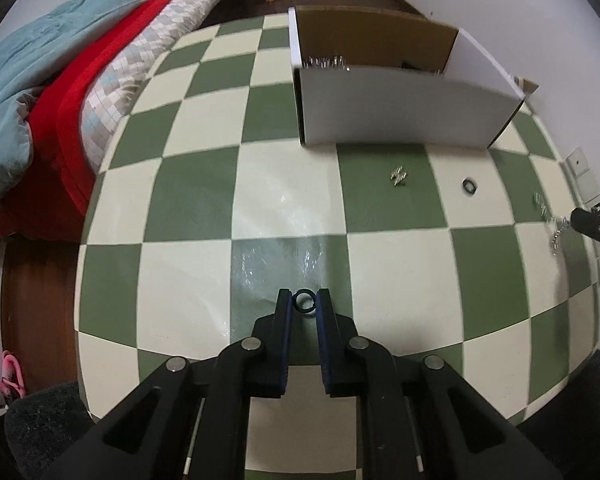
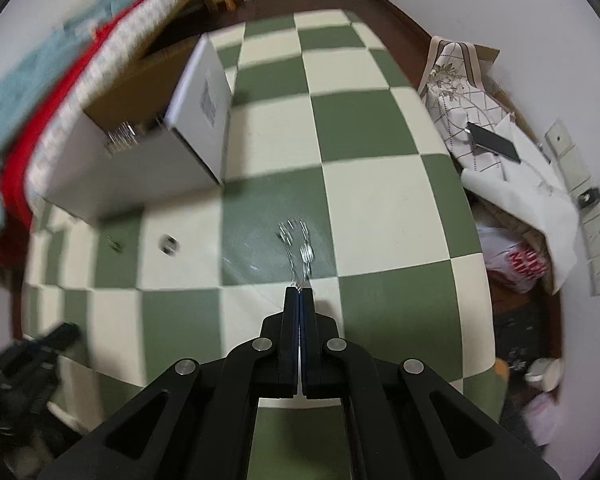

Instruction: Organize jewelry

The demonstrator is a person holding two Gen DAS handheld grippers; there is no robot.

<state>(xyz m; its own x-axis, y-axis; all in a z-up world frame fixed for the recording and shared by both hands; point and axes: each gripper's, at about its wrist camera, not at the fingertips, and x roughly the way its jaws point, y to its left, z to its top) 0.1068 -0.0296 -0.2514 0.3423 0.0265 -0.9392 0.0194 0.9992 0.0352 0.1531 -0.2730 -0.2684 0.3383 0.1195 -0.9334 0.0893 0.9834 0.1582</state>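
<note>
**Ring and chain pinched over checked table**

Checked table [image 1: 188, 184] carries white box [image 1: 404, 112] at far side; left gripper [image 1: 304, 306] nips dark ring [image 1: 303, 301] at its fingertips; right gripper [image 2: 299, 294], pressed together, pinches silver chain [image 2: 298, 248] dangling over table; loose ring [image 1: 470, 187] and silver clip [image 1: 399, 176] lie near box.

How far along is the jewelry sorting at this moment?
Partway. Some silvery pieces already sit inside the white box. In hand: the left tongs grip a dark ring, and the right tongs hold a silver chain. Left on the checkered table: a small silver piece and another dark ring.
</note>
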